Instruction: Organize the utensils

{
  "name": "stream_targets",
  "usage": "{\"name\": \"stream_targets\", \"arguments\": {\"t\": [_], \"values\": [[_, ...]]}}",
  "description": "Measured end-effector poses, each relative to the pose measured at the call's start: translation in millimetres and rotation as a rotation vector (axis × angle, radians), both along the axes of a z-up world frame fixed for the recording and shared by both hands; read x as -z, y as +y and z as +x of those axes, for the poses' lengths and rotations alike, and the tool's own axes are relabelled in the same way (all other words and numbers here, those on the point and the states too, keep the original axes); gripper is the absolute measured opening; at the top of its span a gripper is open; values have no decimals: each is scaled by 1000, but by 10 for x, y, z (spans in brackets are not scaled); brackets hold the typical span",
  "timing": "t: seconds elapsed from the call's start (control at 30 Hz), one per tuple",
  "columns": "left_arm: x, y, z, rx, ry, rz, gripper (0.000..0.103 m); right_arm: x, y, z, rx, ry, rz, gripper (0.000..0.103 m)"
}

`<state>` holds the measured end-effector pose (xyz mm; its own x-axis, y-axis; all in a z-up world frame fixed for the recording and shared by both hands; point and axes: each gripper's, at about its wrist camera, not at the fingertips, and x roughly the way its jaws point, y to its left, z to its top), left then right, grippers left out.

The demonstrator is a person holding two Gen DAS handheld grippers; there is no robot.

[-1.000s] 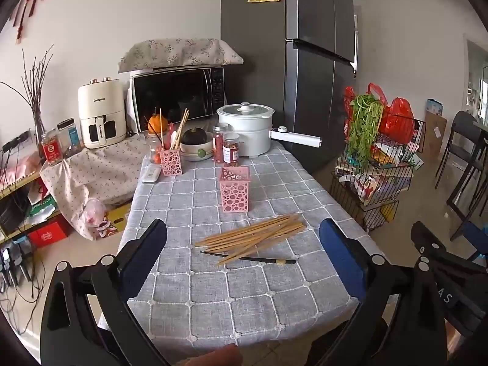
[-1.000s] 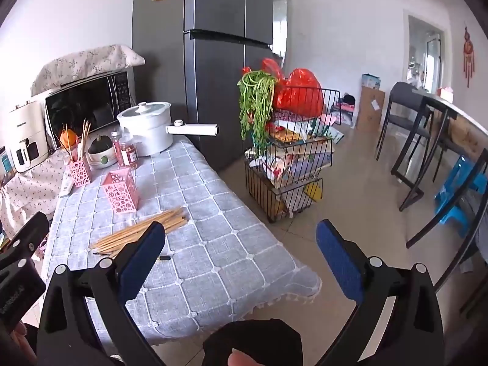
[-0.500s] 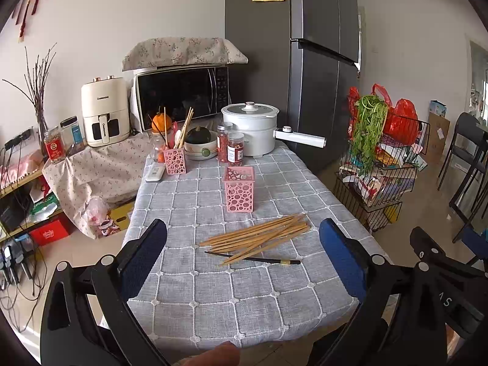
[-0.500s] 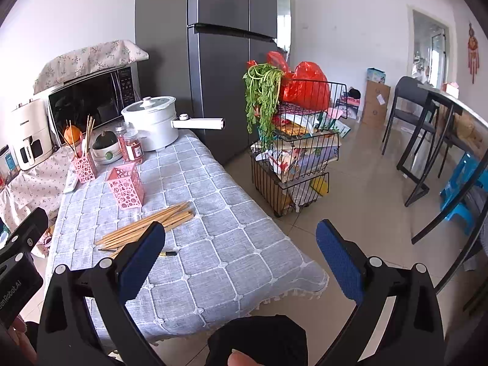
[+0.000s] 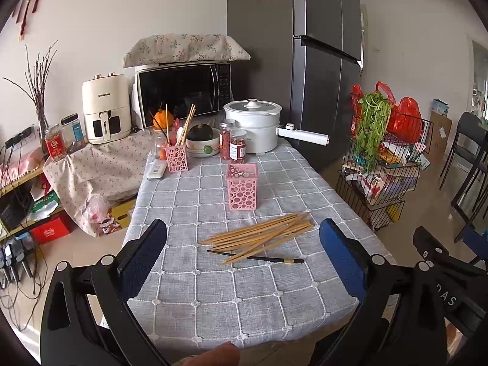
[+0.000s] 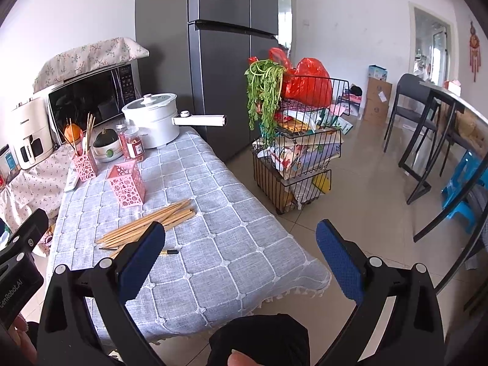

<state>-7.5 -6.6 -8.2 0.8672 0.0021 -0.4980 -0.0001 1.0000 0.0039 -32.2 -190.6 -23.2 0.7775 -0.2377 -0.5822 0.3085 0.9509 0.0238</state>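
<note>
A loose pile of wooden chopsticks (image 5: 262,235) lies on the grey checked tablecloth (image 5: 213,289), with one black chopstick (image 5: 259,256) under its near side. An empty pink perforated holder (image 5: 242,186) stands just behind the pile. A second pink holder (image 5: 176,158) with several chopsticks stands further back left. My left gripper (image 5: 244,256) is open and empty, above the table's near end. My right gripper (image 6: 241,259) is open and empty, over the table's near right side. The pile (image 6: 146,224), the black chopstick (image 6: 169,252) and the empty holder (image 6: 126,185) also show in the right wrist view.
At the table's far end stand a white electric pot (image 5: 253,129) with a long handle, two spice jars (image 5: 233,145) and a bowl (image 5: 202,146). A wire basket rack (image 6: 299,152) with greens and red bags stands right of the table. A microwave (image 5: 183,91) sits behind.
Both grippers have moved slightly closer to the table; the views have shifted a little. Both stay open and empty. Nothing on the table has moved.
</note>
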Motion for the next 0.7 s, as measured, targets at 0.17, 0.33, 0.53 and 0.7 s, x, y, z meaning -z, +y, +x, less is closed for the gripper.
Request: {"name": "stream_targets", "arguments": {"t": [0.17, 0.33, 0.53, 0.7], "values": [[41, 40, -23, -5, 2, -1, 96, 16, 5, 12, -2, 2, 5, 97], [35, 60, -2, -3, 2, 0, 96, 36, 6, 27, -5, 9, 9, 97], [102, 150, -65, -5, 5, 1, 96, 47, 11, 39, -6, 13, 13, 97], [83, 81, 30, -5, 14, 5, 96, 54, 8, 47, -8, 16, 15, 97]]}}
